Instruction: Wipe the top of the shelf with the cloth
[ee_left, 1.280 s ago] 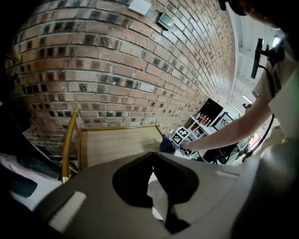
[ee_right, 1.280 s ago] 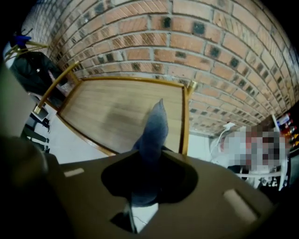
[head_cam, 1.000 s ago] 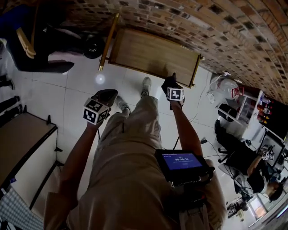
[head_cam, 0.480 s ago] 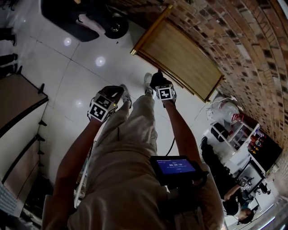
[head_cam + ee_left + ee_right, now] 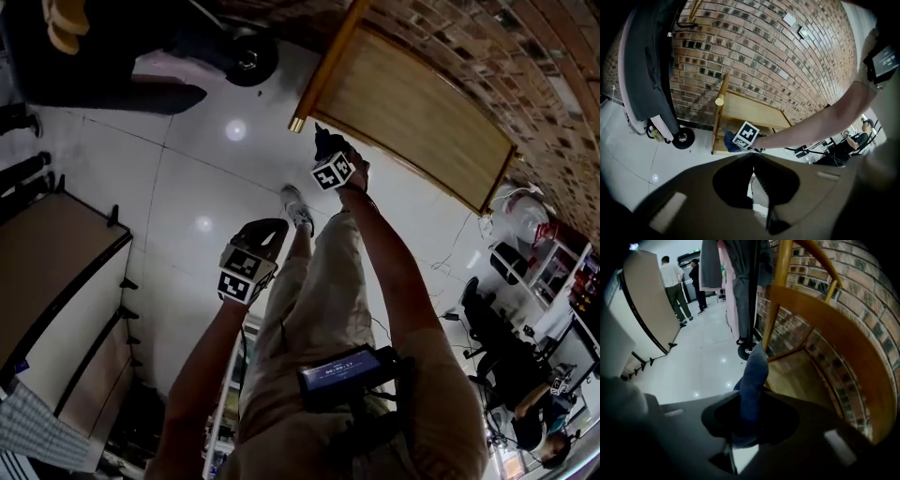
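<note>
Right gripper [image 5: 323, 141] and cloth [image 5: 752, 380] nearer shelf [image 5: 422, 112], brick wall [image 5: 525, 56]

The right gripper [image 5: 325, 146] is at the shelf [image 5: 412, 112] corner, the left gripper [image 5: 265, 232] over white floor [image 5: 178, 178].

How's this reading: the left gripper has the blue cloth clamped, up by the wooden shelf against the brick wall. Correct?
Not quite: the right gripper has the blue cloth clamped, not the left. The right gripper view shows it between those jaws, by the wooden shelf against the brick wall. The left gripper is shut on nothing.
</note>
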### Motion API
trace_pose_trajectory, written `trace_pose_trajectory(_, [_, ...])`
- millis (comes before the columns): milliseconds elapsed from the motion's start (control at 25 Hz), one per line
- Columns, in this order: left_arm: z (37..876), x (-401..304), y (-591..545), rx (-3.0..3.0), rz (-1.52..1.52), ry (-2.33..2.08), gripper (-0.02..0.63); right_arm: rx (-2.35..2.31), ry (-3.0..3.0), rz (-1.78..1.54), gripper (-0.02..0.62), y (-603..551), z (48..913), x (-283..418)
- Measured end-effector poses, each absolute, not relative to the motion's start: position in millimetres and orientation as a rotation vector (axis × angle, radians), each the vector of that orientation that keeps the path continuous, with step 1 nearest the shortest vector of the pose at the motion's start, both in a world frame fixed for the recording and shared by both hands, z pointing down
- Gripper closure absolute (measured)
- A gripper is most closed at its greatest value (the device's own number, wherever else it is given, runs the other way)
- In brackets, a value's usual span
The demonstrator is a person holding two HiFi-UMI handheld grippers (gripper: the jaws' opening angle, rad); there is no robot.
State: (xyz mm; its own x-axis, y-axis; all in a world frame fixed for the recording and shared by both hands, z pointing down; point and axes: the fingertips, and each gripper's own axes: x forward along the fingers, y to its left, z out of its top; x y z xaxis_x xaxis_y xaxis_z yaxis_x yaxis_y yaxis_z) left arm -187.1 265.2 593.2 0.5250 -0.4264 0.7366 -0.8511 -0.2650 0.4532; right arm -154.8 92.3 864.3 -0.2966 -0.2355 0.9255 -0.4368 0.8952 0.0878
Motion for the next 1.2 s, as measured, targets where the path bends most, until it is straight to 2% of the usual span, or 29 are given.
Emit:
trace_pose_trajectory(360, [605.8, -192.9, 258.5, 1.887, 0.589, -1.031, 0.606, 0.468, -1.859, -0.097, 0.509, 61.3, 917.9, -194.8])
trace_pose_trajectory(560, [615.5, -181.9, 261.4, 1.89, 0.605, -0.995, 0.606, 0.418, -1.816, -0.148, 0.509, 46.6, 943.1, -200.4])
trace_pose_trajectory(880, [620.6, -140.6, 265.0, 1.943, 0.661, -0.883, 0.606, 0.397, -1.769, -0.075, 0.511, 38.2, 957.3, -155.7])
trace_pose_trajectory(1200, [631.8, -104.0, 263.7, 2.054, 0.732, -0.735, 0.606, 0.552, -1.75, -0.003, 0.509, 41.4, 963.6, -46.7])
